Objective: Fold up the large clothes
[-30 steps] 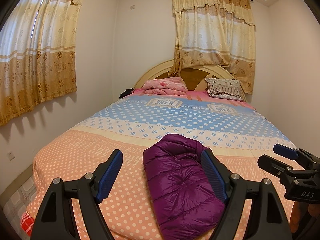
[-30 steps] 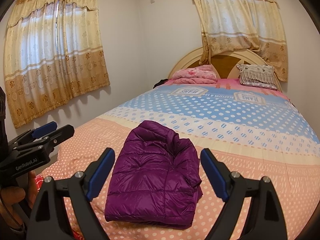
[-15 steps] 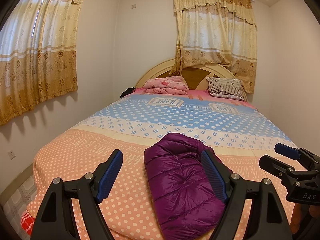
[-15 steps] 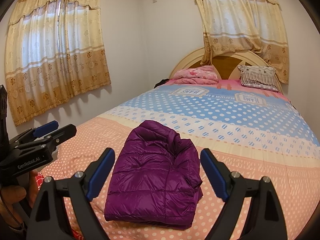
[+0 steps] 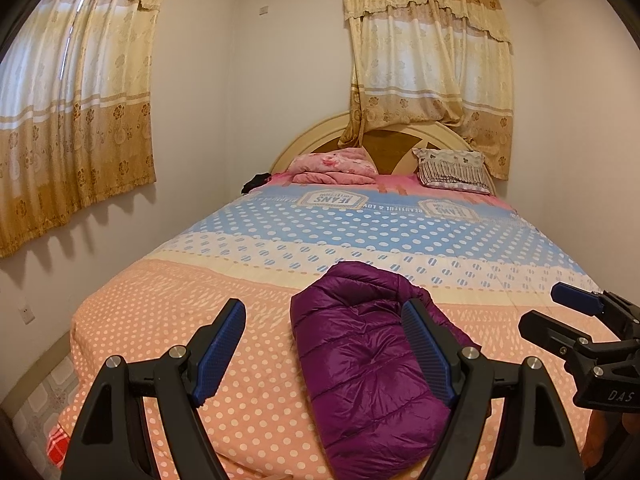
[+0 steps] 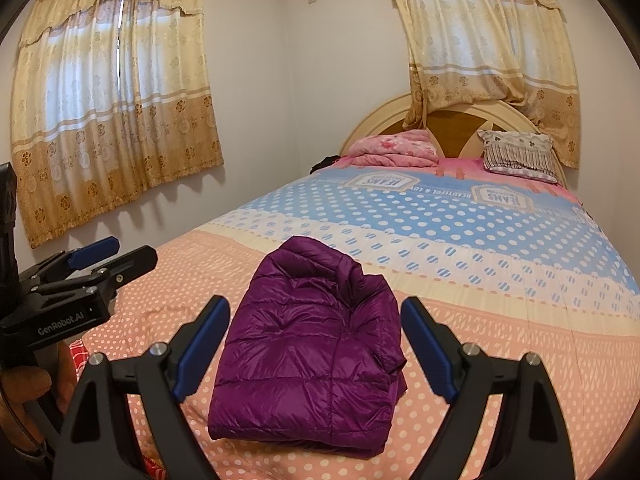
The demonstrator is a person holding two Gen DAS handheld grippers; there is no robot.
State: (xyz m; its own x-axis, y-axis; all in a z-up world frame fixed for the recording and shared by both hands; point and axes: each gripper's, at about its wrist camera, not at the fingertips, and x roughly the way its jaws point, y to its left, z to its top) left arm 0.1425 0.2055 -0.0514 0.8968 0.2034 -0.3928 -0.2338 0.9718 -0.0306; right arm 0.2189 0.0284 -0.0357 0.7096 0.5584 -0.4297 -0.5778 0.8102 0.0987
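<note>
purple quilted jacket (image 6: 308, 344); peach, cream and blue polka-dot bedspread (image 6: 500, 240); gold floral curtains (image 6: 116, 92); pink blanket (image 6: 394, 148); blue pads (image 6: 202, 344).

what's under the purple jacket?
The folded purple jacket lies directly on the polka-dot bedspread, on its peach band near the foot of the bed. Whatever sits beneath or inside its folds is covered.

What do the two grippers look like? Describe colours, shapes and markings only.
Both grippers are black frames with silver bolts and two angled fingers faced with ribbed blue pads. The left gripper reads "GenRobot.AI" in white on its side. The right gripper shows "DAS" in white on its body.
</note>
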